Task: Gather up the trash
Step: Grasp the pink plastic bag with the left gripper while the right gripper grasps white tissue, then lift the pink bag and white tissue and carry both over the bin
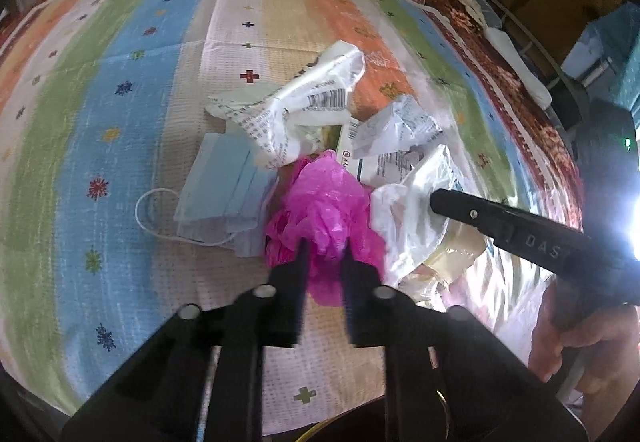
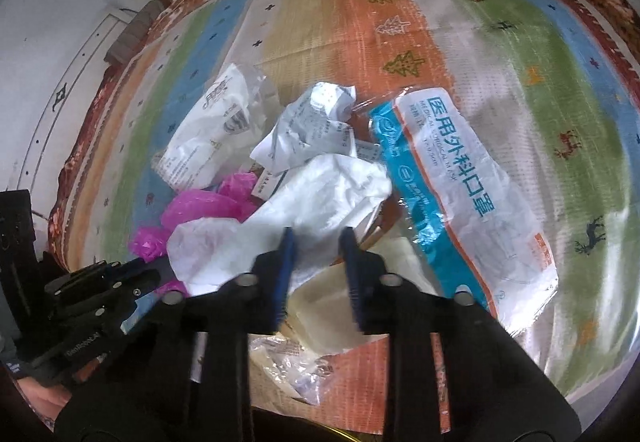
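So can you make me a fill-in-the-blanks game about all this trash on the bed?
1. The left gripper is pinching a crumpled bag whose colour is ____.
2. The face mask lying beside that bag is light ____.
3. The right gripper is closing on a crumpled plastic bag that is ____ in colour.
4. The blanket under the trash has a pattern of coloured ____.

Missing words: pink; blue; white; stripes

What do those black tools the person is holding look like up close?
Each hand-held gripper is black, with two flat fingers lined with blue pads and round silver pins on the linkage. One finger carries raised lettering.
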A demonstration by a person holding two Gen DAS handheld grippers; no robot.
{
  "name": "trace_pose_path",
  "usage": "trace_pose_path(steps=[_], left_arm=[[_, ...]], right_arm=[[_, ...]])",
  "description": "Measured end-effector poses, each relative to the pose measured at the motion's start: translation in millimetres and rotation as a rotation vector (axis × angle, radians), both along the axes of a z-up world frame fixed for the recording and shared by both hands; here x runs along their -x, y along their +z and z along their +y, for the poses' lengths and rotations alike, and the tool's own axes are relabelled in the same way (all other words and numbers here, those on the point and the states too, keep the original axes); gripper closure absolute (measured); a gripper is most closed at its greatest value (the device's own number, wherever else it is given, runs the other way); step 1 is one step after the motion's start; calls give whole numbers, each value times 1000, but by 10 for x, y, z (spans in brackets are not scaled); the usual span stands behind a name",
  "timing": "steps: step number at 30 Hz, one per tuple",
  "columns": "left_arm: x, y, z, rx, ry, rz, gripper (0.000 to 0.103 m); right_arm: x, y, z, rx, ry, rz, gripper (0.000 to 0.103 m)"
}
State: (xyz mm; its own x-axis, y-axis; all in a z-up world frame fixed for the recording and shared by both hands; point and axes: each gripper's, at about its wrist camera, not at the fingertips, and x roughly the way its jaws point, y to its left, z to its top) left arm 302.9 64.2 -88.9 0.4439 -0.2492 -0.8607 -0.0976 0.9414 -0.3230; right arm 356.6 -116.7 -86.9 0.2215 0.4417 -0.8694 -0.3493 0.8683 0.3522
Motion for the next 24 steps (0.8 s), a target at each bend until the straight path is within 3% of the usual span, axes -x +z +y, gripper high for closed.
trace_pose_path(steps=[1,4,14,24], left_arm=[[3,14,-10,-2,-4,-1,94],[18,99,-34,-16,-4,-7,95],[146,394,27,-39,24,-40,96],[354,603,149,-18,57,-71,96]], right_arm=[[4,10,7,-4,7,-4,92],[37,110,22,-17,17,-31,95],[212,467,1,-28,55,-115,97],[484,709,-88,22,84,-189,98]])
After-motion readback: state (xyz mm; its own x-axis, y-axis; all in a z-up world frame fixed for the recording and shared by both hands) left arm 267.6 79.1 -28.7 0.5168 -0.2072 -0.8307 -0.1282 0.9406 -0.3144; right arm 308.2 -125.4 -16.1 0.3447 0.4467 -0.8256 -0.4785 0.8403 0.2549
